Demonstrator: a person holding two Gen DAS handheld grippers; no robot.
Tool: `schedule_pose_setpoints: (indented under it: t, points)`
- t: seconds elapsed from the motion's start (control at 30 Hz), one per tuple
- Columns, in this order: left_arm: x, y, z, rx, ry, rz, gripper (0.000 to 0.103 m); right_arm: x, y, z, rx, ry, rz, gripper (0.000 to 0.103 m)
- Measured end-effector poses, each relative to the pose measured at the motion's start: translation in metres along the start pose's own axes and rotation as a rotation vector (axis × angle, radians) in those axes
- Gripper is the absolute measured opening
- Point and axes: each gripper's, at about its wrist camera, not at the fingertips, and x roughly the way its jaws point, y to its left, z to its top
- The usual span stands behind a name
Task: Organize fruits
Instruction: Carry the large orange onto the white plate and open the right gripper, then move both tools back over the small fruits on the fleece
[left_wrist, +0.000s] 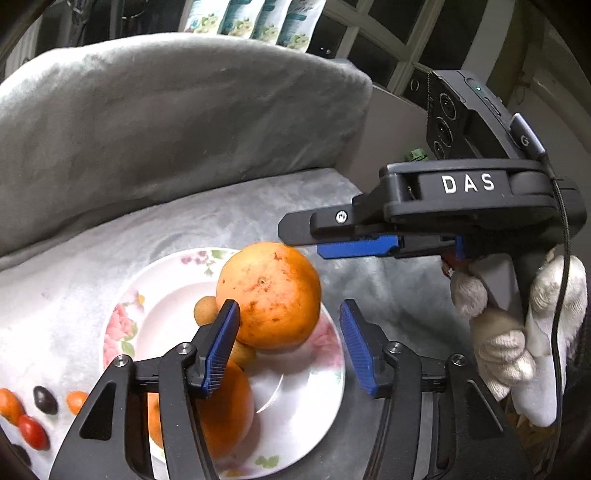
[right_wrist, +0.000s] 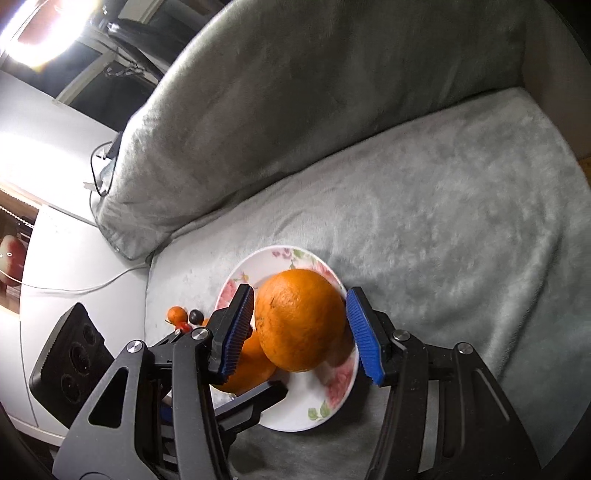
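Observation:
A large orange (right_wrist: 299, 319) hangs over a floral white plate (right_wrist: 332, 398), and my right gripper (right_wrist: 300, 291) is shut on it, one blue pad against each side. From the left wrist view this orange (left_wrist: 269, 295) sits at the plate's (left_wrist: 122, 325) middle, with the right gripper (left_wrist: 291, 232) at its top. My left gripper (left_wrist: 290, 306) is open. Its left pad crosses the orange's lower edge and its right pad stands clear. A second orange (left_wrist: 229, 413) lies lower on the plate, half hidden by my left finger. Small brown fruits (left_wrist: 205, 310) rest beside it.
Small red, dark and orange fruits (left_wrist: 27, 432) lie loose on the grey plush cover left of the plate. A grey cushion back (left_wrist: 166, 129) rises behind. A gloved hand (left_wrist: 517, 332) holds the right gripper's handle. A white side table (right_wrist: 74, 258) with a cable stands left.

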Motion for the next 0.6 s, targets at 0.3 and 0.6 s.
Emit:
schedule_pose_setpoints:
  t: [0.3, 0.6]
  points:
    - [-0.019, -0.001, -0.006, 0.006, -0.029, -0.008, 0.055, -0.021, 0.007, -0.002, -0.044, -0.069, -0.023, 0.07]
    - [-0.05, 0.006, -0.015, 0.001, -0.097, 0.013, 0.057, -0.028, 0.025, -0.012, -0.119, -0.14, -0.048, 0.073]
